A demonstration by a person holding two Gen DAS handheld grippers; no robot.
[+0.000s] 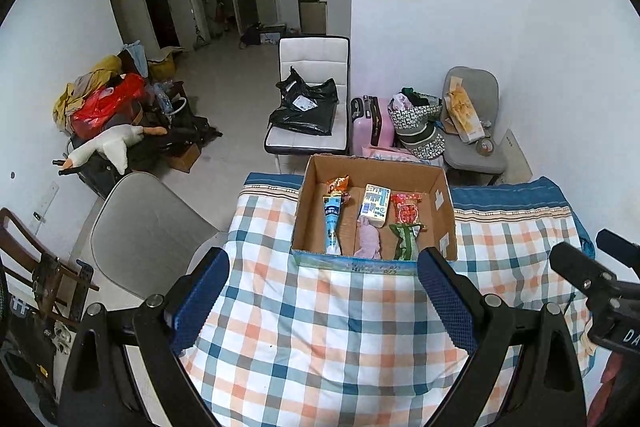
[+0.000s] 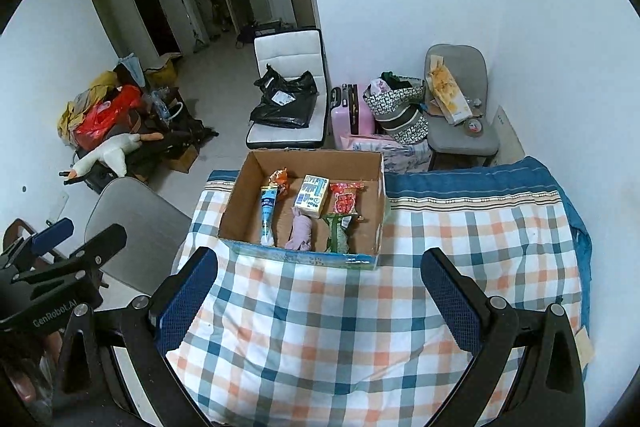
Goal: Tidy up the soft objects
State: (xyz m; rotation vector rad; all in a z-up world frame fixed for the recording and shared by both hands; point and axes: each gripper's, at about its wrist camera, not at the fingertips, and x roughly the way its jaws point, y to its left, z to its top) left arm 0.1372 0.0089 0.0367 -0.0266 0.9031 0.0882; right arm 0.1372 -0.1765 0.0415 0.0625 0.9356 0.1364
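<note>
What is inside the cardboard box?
Cardboard box holds a blue tube, orange packet, white carton, lilac cloth, red packet and green packet. Near wall hides their lower ends.

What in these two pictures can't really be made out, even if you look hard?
- Printing on the packets in the cardboard box: too small in both views.
- Lower end of the blue tube: hidden by the box's near wall, both views.
- Inside the black bag on the white chair: closed, contents unseen.
- Rooms past the far doorways: dark, tiny.
- The left gripper and right gripper: cut off by the bottom edge.
</note>
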